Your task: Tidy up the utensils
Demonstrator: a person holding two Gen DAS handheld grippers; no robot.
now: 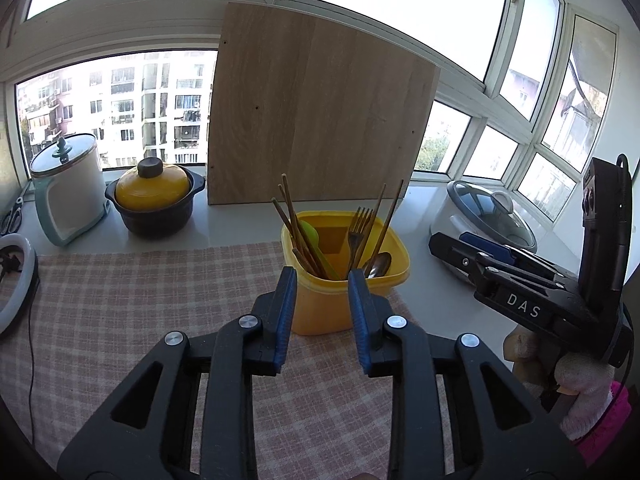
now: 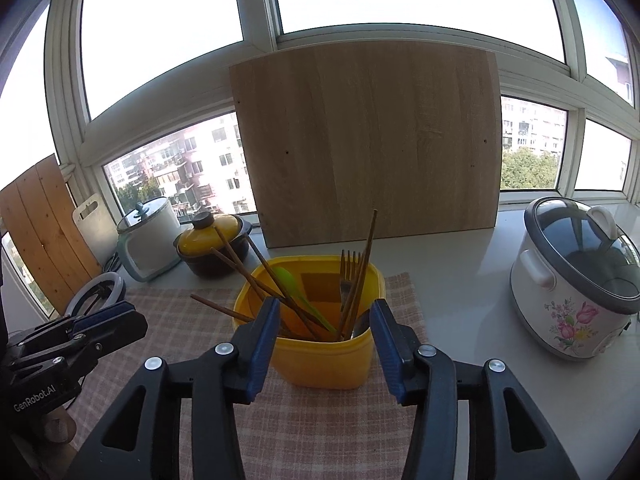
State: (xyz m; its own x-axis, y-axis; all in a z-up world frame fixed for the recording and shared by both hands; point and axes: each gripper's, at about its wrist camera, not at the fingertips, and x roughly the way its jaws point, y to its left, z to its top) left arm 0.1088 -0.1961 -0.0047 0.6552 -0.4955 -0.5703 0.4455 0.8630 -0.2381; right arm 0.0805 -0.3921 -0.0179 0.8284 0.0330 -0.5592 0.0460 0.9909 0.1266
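A yellow plastic tub [image 1: 320, 312] [image 2: 320, 364] stands on a pink checked cloth [image 1: 120, 300] [image 2: 320, 432]. It holds several wooden chopsticks [image 1: 298, 232] [image 2: 256, 276], a green spoon [image 1: 310, 234] [image 2: 292, 284], a metal fork [image 1: 358, 224] [image 2: 349, 268] and a metal spoon [image 1: 380, 265]. My left gripper [image 1: 322, 280] is open and empty just in front of the tub. My right gripper [image 2: 324, 312] is open and empty, its fingers on either side of the tub's near rim. It also shows at the right of the left wrist view [image 1: 476, 250].
A wooden board [image 1: 316, 120] [image 2: 368, 144] leans on the window behind the tub. A white pot [image 1: 68, 188] and a yellow-lidded casserole [image 1: 154, 200] stand at left. A flowered rice cooker [image 2: 576, 280] stands at right. A ring light [image 1: 12, 280] lies far left.
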